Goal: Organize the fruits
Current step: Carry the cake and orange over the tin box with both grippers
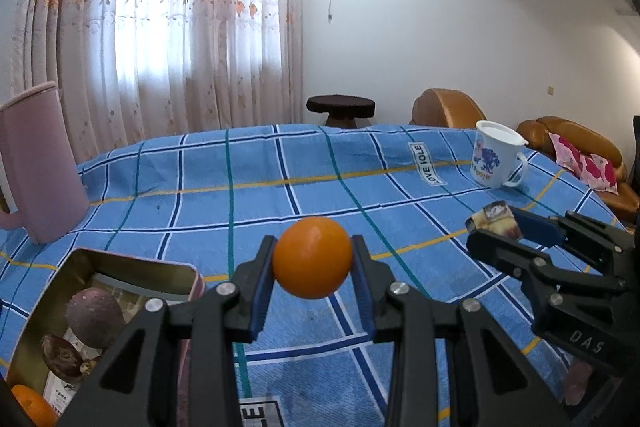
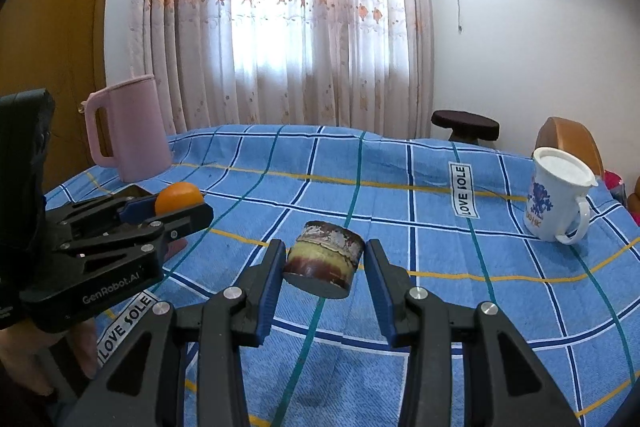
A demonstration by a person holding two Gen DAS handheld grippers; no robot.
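Orange fruit point(image 1: 313, 257) clamped in left gripper point(image 1: 313, 263), lifted over checked cloth point(image 1: 280, 195) beside tin box point(image 1: 52, 291).
Right gripper point(image 2: 324, 261) pinches worn round tin point(image 2: 325, 258) aloft. Risk: smooth orange rolls from narrow pads if tilted.

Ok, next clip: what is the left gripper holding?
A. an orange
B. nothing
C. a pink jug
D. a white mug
A: the left gripper is shut on an orange, its blue pads pressing both sides, held clear above the blue checked tablecloth.
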